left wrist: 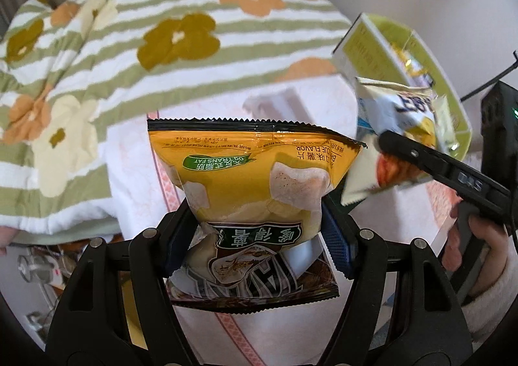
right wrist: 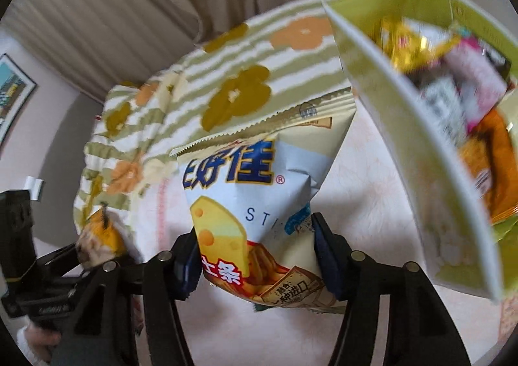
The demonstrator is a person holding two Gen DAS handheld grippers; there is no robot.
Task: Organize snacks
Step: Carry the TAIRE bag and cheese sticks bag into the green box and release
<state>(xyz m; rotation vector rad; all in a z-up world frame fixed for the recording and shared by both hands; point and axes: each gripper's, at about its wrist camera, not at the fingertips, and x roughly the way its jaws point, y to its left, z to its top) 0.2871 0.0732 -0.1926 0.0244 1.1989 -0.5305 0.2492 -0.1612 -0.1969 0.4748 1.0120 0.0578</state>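
My left gripper (left wrist: pixel 259 236) is shut on a yellow potato chip bag (left wrist: pixel 255 171) and holds it above the white tablecloth (left wrist: pixel 136 191). My right gripper (right wrist: pixel 255 256) is shut on a white and blue cheese stick bag (right wrist: pixel 255 191), held in the air just left of a green storage box (right wrist: pixel 421 152). In the left wrist view the right gripper (left wrist: pixel 398 152) with the cheese stick bag (left wrist: pixel 388 136) is at the right, in front of the green box (left wrist: pixel 365 48). In the right wrist view the left gripper (right wrist: pixel 94 249) and the yellow bag (right wrist: pixel 103 233) are at the lower left.
The green box holds several snack packets (right wrist: pixel 453 74). A green striped flower blanket (left wrist: pixel 129 42) lies behind the table. Beige curtains (right wrist: pixel 162 9) hang at the back. A white block (left wrist: pixel 281 103) lies on the cloth beyond the yellow bag.
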